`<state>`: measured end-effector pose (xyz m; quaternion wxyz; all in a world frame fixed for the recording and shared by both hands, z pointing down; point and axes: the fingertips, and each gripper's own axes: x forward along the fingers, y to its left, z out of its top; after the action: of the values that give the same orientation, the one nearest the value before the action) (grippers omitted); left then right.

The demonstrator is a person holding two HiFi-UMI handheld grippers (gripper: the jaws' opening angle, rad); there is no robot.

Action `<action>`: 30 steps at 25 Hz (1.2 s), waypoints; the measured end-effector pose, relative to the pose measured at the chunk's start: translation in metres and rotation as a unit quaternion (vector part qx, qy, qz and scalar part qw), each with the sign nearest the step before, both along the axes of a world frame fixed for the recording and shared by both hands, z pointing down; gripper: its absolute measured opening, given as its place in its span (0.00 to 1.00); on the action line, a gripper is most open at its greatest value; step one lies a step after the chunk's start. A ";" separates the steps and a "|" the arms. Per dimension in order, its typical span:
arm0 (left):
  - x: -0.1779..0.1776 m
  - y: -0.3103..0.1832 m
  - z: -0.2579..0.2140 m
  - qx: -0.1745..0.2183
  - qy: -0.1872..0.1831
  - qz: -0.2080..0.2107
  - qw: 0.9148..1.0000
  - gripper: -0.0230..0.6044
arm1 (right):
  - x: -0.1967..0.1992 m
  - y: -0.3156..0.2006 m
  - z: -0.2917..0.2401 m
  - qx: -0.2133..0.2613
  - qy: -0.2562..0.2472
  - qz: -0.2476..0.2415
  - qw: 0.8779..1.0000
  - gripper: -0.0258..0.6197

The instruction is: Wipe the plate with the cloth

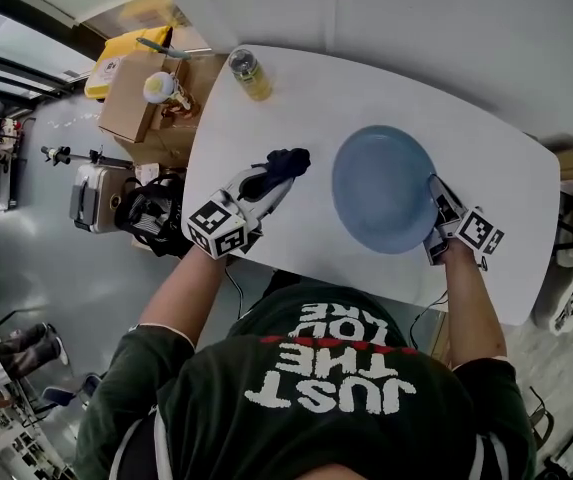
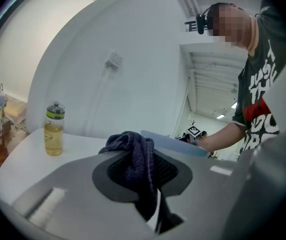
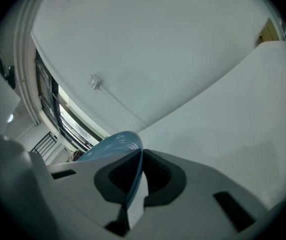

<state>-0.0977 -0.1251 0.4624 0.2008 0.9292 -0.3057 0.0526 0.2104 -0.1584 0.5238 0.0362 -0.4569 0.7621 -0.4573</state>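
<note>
Head view: white table (image 1: 366,83), rounded corners. Blue plate (image 1: 381,190) sits right of centre, near the person's edge of the table.

Right tongs (image 1: 434,186): closed on the plate's right-hand rim. The right gripper view confirms it: the thin blue rim (image 3: 114,148) runs edge-on between the two dark pads of the right tongs (image 3: 134,178), and both pads press on it. From these views I cannot tell whether the plate's underside rests on the table (image 3: 232,104) or is lifted.

Left tongs (image 1: 280,175): closed on the cloth (image 1: 288,160), a dark navy wad, left of the plate and apart from it. In the left gripper view the cloth (image 2: 133,156) is pinched between the pads of the left tongs (image 2: 143,176); a bunched part stands above the pads and a tail hangs down through the gap. Beyond it the plate (image 2: 175,145) shows edge-on as a pale blue sliver, with the person's right forearm (image 2: 220,136) reaching to it.

Cloth and plate do not touch.

Other items: a bottle (image 1: 250,73) of yellow liquid stands upright at the table's far left corner, well apart from the plate; the same bottle (image 2: 54,130) appears at the left in the left gripper view. A cardboard box (image 1: 131,103) sits beside the table on the left.
</note>
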 end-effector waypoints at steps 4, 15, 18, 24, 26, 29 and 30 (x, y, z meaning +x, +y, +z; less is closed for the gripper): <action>0.000 0.005 0.005 -0.011 -0.004 0.001 1.000 0.14 | -0.004 -0.002 0.023 -0.008 0.045 -0.010 0.999 0.06; -0.007 0.021 0.003 -0.017 -0.016 0.010 1.000 0.14 | -0.020 -0.005 0.068 0.003 0.132 -0.034 0.991 0.06; -0.010 0.024 0.003 -0.016 -0.019 0.010 1.000 0.14 | -0.020 -0.005 0.072 0.011 0.140 -0.031 0.990 0.06; -0.011 0.030 0.003 -0.015 -0.020 0.011 1.000 0.14 | -0.021 -0.006 0.078 0.015 0.173 -0.030 0.984 0.06; -0.010 0.033 0.004 -0.014 -0.021 0.012 1.000 0.14 | -0.021 -0.004 0.081 0.008 0.185 -0.032 0.982 0.06; -0.008 0.037 0.002 -0.012 -0.021 0.013 1.000 0.14 | -0.024 0.003 0.089 -0.020 0.194 -0.052 0.979 0.16; -0.007 0.038 0.002 -0.012 -0.021 0.013 1.000 0.14 | -0.025 0.007 0.091 -0.033 0.196 -0.059 0.978 0.26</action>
<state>-0.1046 -0.0871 0.4640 0.2043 0.9292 -0.2976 0.0785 0.1858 -0.1517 0.6145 -0.1555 -0.4927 0.7648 -0.3849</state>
